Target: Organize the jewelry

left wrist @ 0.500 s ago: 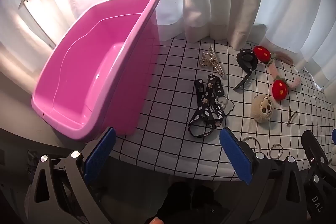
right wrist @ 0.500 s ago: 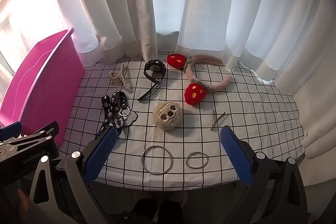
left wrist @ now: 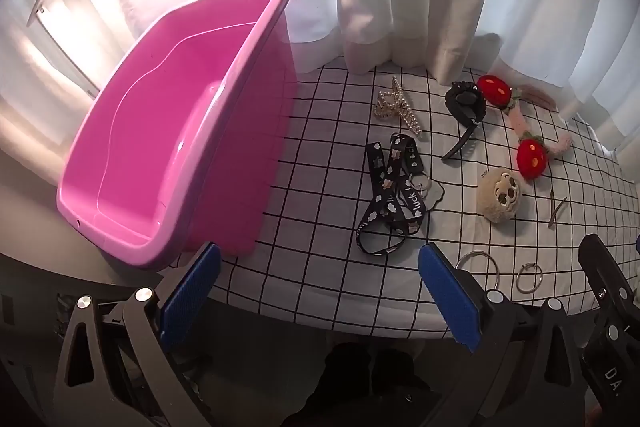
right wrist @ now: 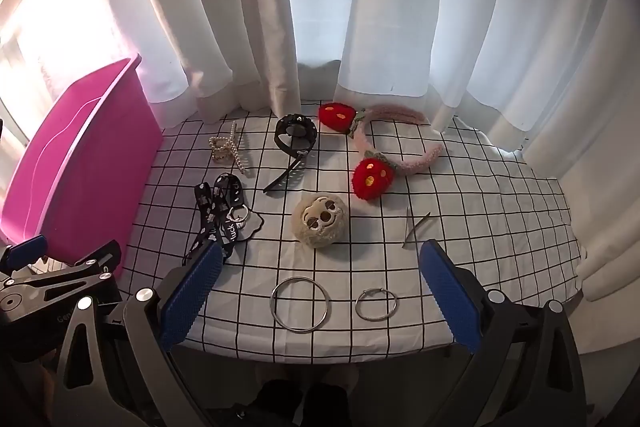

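Jewelry lies spread on a checked cloth: a pearl hair claw (right wrist: 226,150), a black watch (right wrist: 295,138), a pink headband with strawberries (right wrist: 374,175), a black lanyard (right wrist: 218,215), a plush sloth face (right wrist: 319,219), a thin hair clip (right wrist: 415,230) and two metal rings (right wrist: 300,303) (right wrist: 376,303). An empty pink tub (left wrist: 168,131) stands at the left. My left gripper (left wrist: 318,291) hovers open over the table's near edge, between the tub and the lanyard (left wrist: 390,201). My right gripper (right wrist: 318,293) hovers open above the two rings. Neither holds anything.
White curtains (right wrist: 320,7) hang close behind the table and touch its far edge. The table (right wrist: 500,227) ends just under both grippers and curves away at the right. The left gripper's body (right wrist: 52,287) shows low left in the right wrist view.
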`<state>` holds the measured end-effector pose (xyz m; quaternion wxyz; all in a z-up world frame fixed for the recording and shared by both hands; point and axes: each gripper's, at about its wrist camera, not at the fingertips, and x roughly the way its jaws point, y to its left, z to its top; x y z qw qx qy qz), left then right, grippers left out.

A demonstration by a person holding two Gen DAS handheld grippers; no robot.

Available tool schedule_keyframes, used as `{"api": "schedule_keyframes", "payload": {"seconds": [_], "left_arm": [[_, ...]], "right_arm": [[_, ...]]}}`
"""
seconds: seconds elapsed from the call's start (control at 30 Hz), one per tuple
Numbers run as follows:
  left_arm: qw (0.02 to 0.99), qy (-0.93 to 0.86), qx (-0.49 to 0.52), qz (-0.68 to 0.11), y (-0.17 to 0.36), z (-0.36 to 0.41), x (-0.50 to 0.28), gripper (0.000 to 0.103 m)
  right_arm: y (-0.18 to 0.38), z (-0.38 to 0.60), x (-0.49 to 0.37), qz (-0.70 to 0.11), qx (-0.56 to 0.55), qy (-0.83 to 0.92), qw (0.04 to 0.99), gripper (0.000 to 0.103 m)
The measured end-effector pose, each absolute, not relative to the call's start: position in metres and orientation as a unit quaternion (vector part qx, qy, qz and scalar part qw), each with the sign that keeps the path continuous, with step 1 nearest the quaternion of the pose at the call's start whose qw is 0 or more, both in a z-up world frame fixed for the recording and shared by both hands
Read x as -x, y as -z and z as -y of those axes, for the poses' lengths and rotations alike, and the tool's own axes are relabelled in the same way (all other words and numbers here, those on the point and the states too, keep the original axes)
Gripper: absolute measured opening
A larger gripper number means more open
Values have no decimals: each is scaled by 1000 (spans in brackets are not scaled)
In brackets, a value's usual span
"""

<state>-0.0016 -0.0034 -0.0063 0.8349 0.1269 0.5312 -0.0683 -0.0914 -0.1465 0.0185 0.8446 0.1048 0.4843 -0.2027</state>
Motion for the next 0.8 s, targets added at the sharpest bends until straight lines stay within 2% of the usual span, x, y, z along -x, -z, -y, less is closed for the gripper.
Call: {"api": "schedule_keyframes", "payload": {"seconds": [0.8], "left_arm": [[851,37,-132,-507,-4,-2,4,97]], "right_arm": [[-20,147,89,-484,-107,199,845,94]]}}
